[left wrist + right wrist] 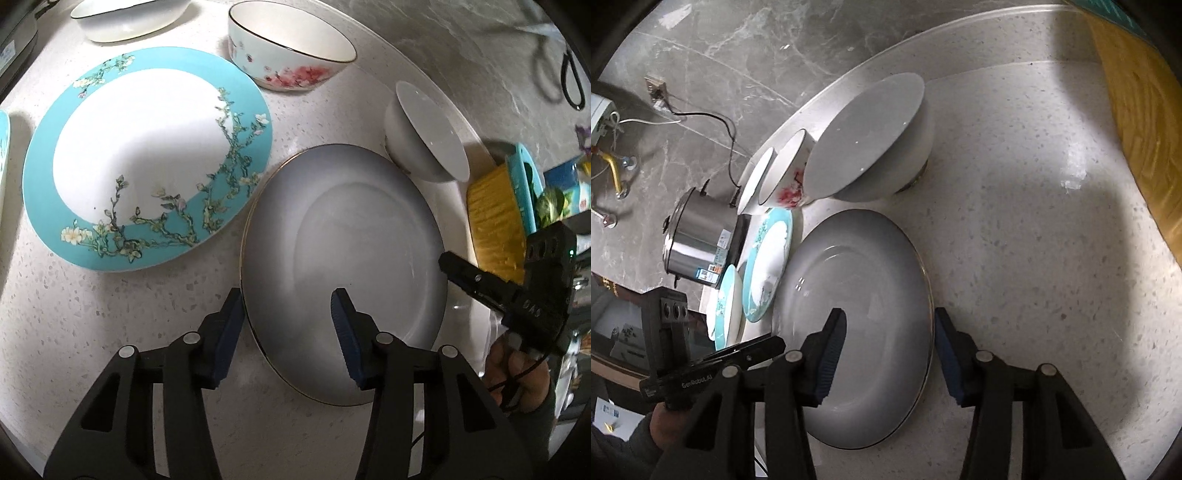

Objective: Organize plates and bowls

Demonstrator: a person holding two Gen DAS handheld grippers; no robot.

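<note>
Speckled white counter (92, 314) carries a grey plate (343, 273), with a teal plate (147, 155) just beside it and a white bowl (424, 136) and floral bowl (291, 48) behind. Left gripper (288, 328) and right gripper (890, 350) both gape wide, each straddling the grey plate's rim, holding nothing.

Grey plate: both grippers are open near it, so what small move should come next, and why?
Probably ease the right gripper forward and close it on the grey plate. Its open jaws already straddle the plate's near rim, one over the plate and one outside. The left gripper straddles the opposite rim, also open, so neither holds the plate. It lies flat on the counter, apart from the teal plate.
</note>
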